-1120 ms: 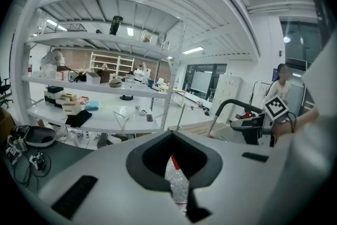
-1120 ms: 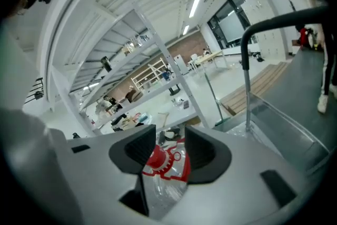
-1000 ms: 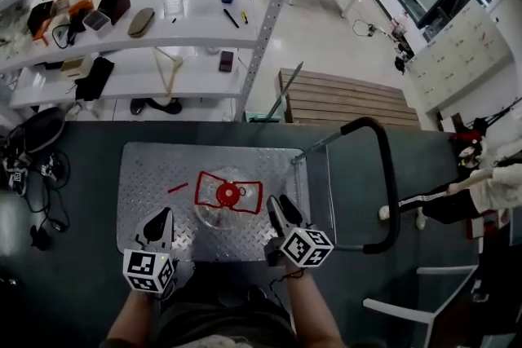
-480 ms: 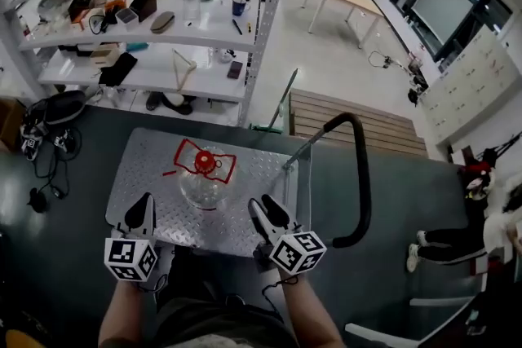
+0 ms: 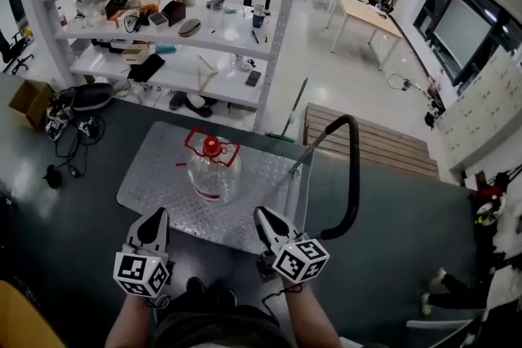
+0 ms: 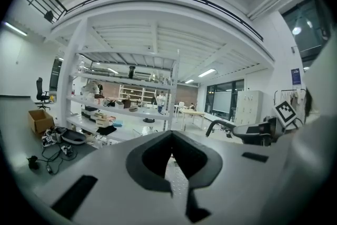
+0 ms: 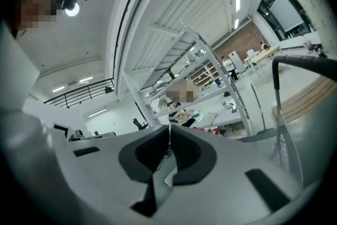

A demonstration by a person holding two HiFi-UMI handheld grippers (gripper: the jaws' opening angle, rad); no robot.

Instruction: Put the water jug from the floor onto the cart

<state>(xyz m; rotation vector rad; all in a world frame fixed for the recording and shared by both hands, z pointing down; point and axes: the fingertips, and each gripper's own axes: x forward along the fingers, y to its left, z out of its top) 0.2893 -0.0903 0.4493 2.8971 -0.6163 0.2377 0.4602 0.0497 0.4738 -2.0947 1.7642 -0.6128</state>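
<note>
The clear water jug [image 5: 212, 171] with a red cap and red handle stands upright on the cart's metal deck [image 5: 155, 183]. Both grippers hang in front of the cart's near edge, apart from the jug. My left gripper [image 5: 157, 216] is shut with nothing in it; in the left gripper view its jaws [image 6: 171, 133] meet over the deck. My right gripper [image 5: 263, 214] is closing, and in the right gripper view its tips [image 7: 169, 126] stand together with nothing between them.
The cart's black push handle [image 5: 351, 175] arches up on the right. A white shelving rack [image 5: 196, 12] loaded with several items stands behind the cart. Cables and bags [image 5: 73, 106] lie on the dark floor at left. A wooden pallet [image 5: 383, 147] lies at right.
Both grippers drew back from beside the jug to the cart's near edge and rose. The right jaws came together. The jug stays on the deck.
</note>
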